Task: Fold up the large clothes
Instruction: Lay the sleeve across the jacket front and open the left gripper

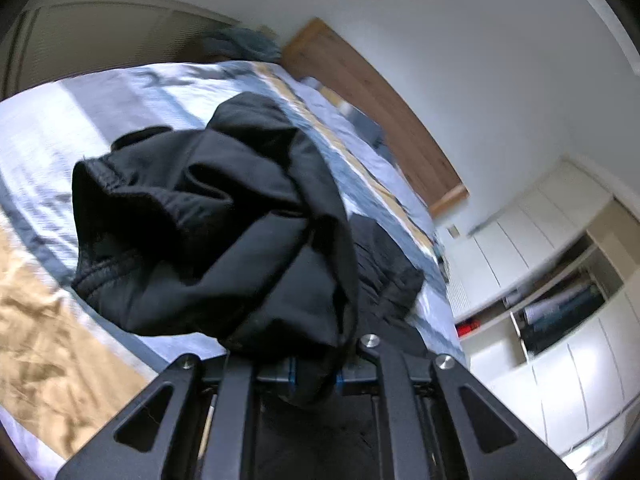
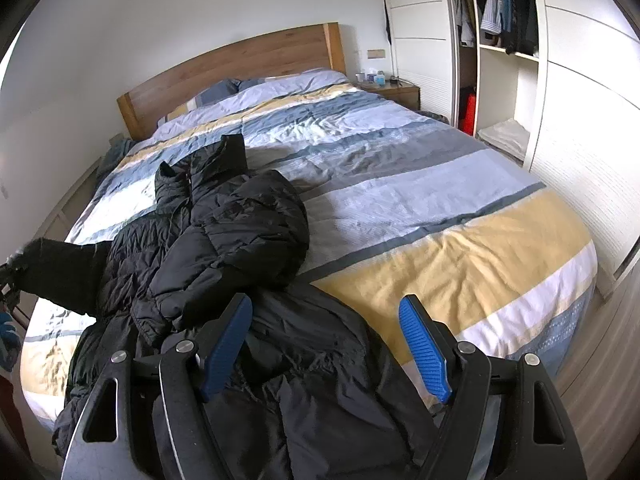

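Note:
A large black puffer jacket point(image 2: 224, 240) lies crumpled on the left side of the striped bed point(image 2: 440, 208). My left gripper point(image 1: 312, 376) is shut on a fold of the jacket point(image 1: 224, 232) and holds it lifted above the bed, the cloth draping over the fingertips and hiding them. In the right wrist view a sleeve point(image 2: 60, 272) stretches out to the far left edge, toward part of the left gripper's frame. My right gripper point(image 2: 326, 312) is open and empty, its blue pads point(image 2: 424, 344) spread just above the jacket's near part.
A wooden headboard point(image 2: 240, 64) stands at the far end, with pillows point(image 2: 224, 92) below it. A bedside table point(image 2: 396, 92) and an open white wardrobe point(image 2: 500, 40) stand to the right. The right half of the bedspread point(image 1: 48, 320) bears nothing.

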Available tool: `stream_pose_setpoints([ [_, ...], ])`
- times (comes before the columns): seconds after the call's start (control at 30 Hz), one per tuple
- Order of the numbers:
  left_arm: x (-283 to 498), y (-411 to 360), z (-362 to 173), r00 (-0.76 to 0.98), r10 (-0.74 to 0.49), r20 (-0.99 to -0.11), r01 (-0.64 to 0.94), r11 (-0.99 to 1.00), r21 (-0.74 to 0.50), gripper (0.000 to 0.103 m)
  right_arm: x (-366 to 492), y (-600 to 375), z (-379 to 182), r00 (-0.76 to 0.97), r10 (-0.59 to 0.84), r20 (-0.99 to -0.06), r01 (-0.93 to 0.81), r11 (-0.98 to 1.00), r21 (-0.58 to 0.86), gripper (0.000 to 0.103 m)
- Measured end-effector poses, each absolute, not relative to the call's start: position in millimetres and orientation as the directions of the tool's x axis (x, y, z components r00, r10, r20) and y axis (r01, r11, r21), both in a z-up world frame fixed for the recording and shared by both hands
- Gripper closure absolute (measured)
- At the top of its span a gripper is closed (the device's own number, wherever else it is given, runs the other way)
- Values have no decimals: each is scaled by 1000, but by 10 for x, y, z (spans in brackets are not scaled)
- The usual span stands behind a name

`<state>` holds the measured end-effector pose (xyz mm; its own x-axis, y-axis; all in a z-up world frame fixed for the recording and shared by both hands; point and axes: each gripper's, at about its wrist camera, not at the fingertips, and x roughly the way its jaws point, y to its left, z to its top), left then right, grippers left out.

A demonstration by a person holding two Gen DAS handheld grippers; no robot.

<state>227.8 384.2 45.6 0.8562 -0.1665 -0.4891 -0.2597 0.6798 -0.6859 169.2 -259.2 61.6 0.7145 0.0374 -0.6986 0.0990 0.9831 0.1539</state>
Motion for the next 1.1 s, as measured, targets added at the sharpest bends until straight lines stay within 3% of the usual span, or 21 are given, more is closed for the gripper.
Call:
stream_pose_setpoints([
  [0.3,2380,2617,625,805,-298,-513,-117,768,-630,92,1580,-2747,535,718,54,-694,112,975,192,27],
  [0.53,2499,1852,343,719,-379,-583,-56,804,-592,92,1491,-2923,487,717,46,-695,142,967,211,27],
  [0.87,2641,1230,-278,588,-385,-711,-39,865,-500,92,1430,-3082,384,705,39,-708,171,959,224,26],
  [1.1,2737,1161,-403,545,-347,-763,-25,903,-429,92,1453,-3091,298,691,52,-721,171,957,233,26],
])
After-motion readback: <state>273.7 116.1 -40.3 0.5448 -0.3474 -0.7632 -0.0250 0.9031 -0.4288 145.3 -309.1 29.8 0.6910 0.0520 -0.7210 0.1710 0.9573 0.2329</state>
